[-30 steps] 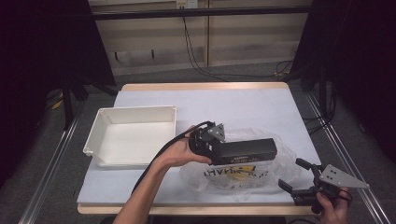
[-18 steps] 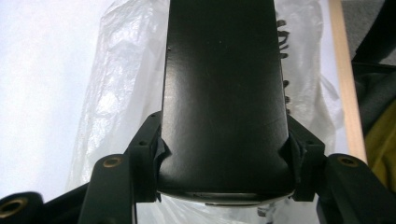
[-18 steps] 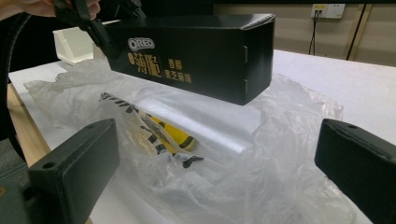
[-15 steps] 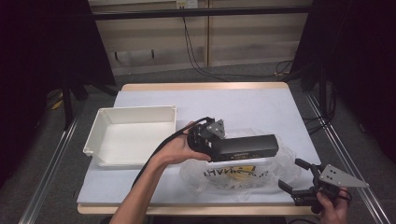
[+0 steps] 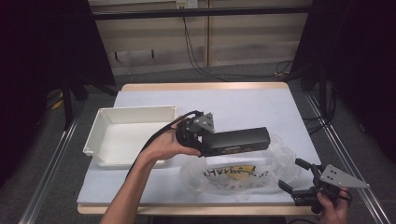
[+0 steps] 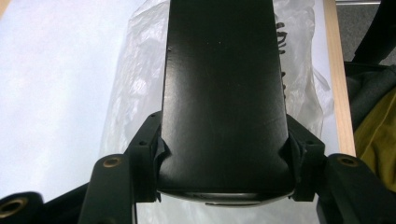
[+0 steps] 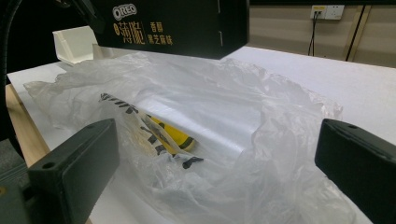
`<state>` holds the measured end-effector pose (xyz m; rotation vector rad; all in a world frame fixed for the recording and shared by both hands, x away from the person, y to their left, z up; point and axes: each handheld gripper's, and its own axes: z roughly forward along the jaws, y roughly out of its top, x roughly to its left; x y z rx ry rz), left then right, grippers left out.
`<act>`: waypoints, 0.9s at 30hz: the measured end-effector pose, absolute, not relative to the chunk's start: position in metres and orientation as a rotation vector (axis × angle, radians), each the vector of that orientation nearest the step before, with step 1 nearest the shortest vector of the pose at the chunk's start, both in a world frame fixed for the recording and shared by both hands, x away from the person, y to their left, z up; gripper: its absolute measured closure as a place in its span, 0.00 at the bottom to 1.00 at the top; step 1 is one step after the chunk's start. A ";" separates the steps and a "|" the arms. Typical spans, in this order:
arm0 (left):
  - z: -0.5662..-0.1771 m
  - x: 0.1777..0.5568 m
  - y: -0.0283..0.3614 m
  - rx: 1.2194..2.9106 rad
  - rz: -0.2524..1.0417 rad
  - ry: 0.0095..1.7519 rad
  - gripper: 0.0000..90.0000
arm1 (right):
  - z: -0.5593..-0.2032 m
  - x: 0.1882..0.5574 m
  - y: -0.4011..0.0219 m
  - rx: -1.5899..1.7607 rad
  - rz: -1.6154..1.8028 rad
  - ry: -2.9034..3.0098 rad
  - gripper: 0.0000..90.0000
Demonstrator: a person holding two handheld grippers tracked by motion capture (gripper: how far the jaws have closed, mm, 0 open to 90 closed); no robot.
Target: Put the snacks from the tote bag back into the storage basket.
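Note:
My left gripper is shut on one end of a long black Oreo box, holding it level above a crumpled clear plastic bag with black and yellow print. In the left gripper view the box sits clamped between both jaws, the bag below it. My right gripper stands open near the table's front right corner, just right of the bag, nothing between its jaws. In the right gripper view the bag lies ahead and the box hangs above it.
A white rectangular tray sits at the left of the white table. The wooden front edge runs close below the bag. Cables and dark stands surround the table on the floor.
My left gripper has lifted the black box up off the bag and drawn it slightly left toward the tray. The right gripper has stayed where it was.

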<state>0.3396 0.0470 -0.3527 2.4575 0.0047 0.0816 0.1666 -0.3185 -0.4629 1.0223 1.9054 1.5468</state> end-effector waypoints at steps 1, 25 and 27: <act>-0.351 0.340 0.050 2.453 0.083 0.011 0.48 | -0.463 0.167 -0.319 1.018 1.543 1.906 0.00; -0.331 0.349 0.101 2.421 0.128 0.090 0.48 | -0.464 0.168 -0.320 1.041 1.553 1.906 0.00; -0.328 0.350 0.105 2.426 0.128 0.090 0.48 | -0.464 0.168 -0.320 1.047 1.548 1.904 0.00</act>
